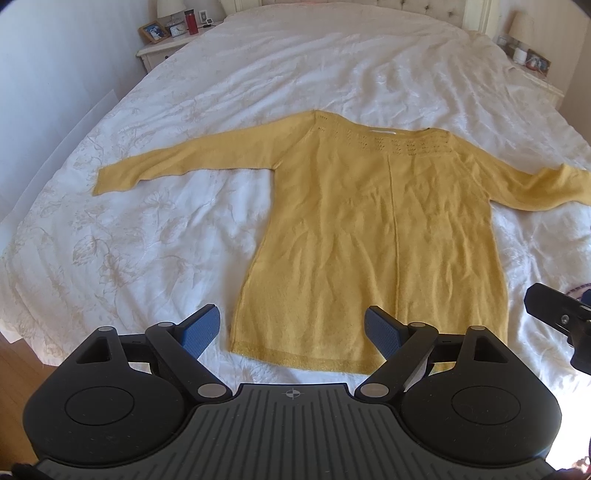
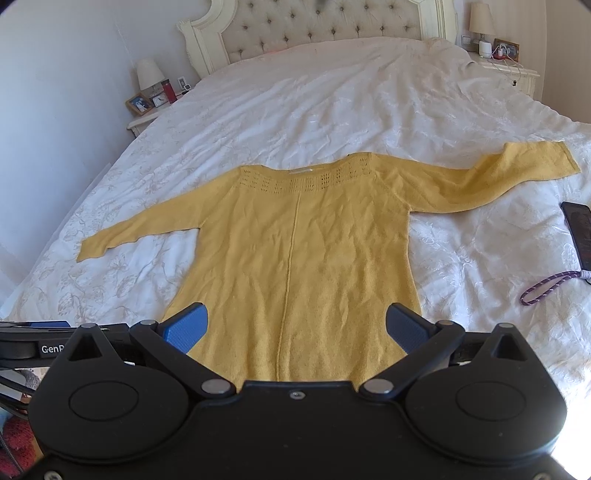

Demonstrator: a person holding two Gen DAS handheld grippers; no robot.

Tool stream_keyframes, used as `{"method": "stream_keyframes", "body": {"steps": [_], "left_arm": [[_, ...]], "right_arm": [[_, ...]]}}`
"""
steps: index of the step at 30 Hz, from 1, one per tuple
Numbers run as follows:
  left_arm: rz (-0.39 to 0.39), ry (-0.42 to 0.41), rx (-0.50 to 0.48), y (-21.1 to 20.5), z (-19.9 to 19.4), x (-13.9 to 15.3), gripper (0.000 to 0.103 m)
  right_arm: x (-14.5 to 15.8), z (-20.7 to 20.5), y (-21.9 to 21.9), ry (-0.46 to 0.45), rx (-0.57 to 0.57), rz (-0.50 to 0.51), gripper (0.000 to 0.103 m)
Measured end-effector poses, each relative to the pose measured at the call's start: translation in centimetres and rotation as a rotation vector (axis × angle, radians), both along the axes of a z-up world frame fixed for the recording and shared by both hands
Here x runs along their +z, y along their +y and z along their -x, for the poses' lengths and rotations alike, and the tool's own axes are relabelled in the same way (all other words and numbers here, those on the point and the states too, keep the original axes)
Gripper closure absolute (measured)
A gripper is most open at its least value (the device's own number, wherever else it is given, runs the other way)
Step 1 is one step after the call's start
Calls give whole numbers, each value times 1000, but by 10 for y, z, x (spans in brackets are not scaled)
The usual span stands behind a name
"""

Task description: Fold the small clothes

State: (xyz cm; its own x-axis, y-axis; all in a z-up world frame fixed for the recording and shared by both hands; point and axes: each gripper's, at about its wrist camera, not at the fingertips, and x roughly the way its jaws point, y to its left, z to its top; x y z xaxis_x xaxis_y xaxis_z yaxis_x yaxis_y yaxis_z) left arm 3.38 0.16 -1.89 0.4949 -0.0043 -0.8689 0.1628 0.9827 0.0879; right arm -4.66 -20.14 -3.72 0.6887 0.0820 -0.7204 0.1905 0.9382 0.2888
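Note:
A yellow long-sleeved knit sweater [image 1: 373,229] lies flat on the white bedspread [image 1: 258,74], neck away from me, both sleeves spread out sideways. It also shows in the right wrist view [image 2: 303,240]. My left gripper [image 1: 291,326] is open and empty, hovering above the sweater's hem at its left corner. My right gripper [image 2: 295,325] is open and empty, above the lower part of the sweater body. The right gripper's edge shows at the far right of the left wrist view [image 1: 557,314].
A black phone [image 2: 579,232] and a purple cord [image 2: 546,286] lie on the bed to the right of the sweater. A nightstand [image 2: 147,114] with a lamp, frame and red bottle stands at the left; another nightstand [image 2: 509,70] at the right. A tufted headboard [image 2: 325,22] is at the back.

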Motion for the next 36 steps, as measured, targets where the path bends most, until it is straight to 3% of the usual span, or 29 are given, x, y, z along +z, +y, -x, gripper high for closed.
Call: {"method": "stream_keyframes", "body": {"steps": [12, 18, 29, 36], "left_arm": [[-1, 44, -3, 2, -53, -8, 17], [27, 9, -42, -6, -81, -4, 17], [115, -124, -75, -28, -126, 10, 17], [168, -124, -77, -60, -144, 0, 17]], "right_arm": [[-6, -51, -1, 23, 3, -56, 1], [-2, -78, -13, -23, -17, -90, 1], [13, -103, -66, -152, -177, 91, 1], [-7, -132, -138, -87, -245, 100, 1]]}}
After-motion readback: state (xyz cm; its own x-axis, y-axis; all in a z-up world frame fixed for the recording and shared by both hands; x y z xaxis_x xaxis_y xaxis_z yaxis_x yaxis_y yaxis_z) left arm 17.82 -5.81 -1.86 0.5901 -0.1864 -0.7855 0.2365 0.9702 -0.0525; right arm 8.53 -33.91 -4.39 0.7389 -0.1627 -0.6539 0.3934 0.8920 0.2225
